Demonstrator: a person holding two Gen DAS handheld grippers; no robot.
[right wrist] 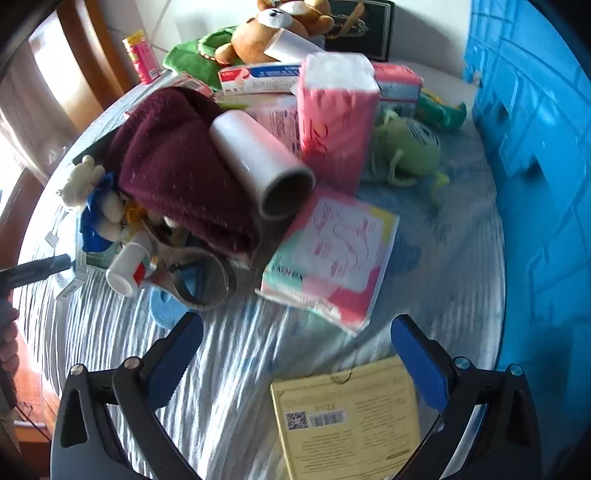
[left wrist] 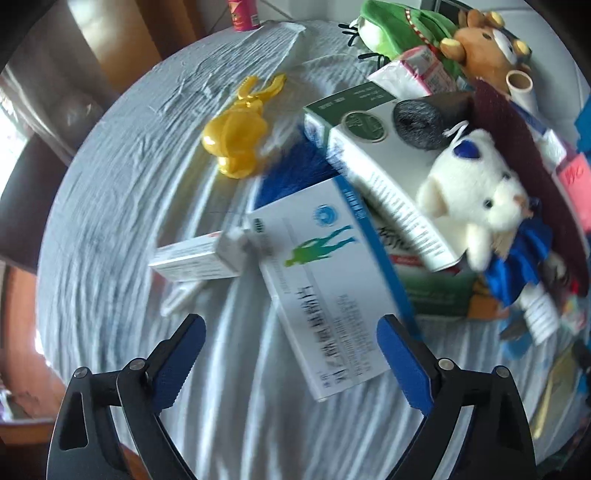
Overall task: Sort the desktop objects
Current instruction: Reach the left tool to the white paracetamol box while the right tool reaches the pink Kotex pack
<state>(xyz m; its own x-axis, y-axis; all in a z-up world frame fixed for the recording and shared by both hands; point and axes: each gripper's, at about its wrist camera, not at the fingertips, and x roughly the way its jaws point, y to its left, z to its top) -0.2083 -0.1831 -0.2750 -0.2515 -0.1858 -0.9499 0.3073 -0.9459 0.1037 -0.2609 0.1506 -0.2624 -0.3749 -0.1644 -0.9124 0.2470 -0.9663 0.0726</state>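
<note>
My left gripper [left wrist: 290, 334] is open and empty, just above a white and blue medicine box [left wrist: 325, 280] with a green figure on it. Beside it lie a small white box [left wrist: 195, 258], a yellow plastic toy [left wrist: 236, 136], a green and white box [left wrist: 384, 162] and a white plush bear [left wrist: 476, 199]. My right gripper [right wrist: 297, 336] is open and empty, with a yellow card [right wrist: 347, 417] lying between its fingers. Ahead lie a pastel tissue pack [right wrist: 336, 254], a white roll [right wrist: 258, 158], a maroon cloth [right wrist: 177, 166] and a pink tissue pack [right wrist: 336, 118].
The pile lies on a grey-blue cloth-covered table [left wrist: 122, 206]. A blue crate [right wrist: 543, 147] stands at the right. A green one-eyed plush [right wrist: 410, 147], a brown bear plush [right wrist: 266, 33], a tape roll [right wrist: 207, 280] and a pink can [right wrist: 142, 59] are also there.
</note>
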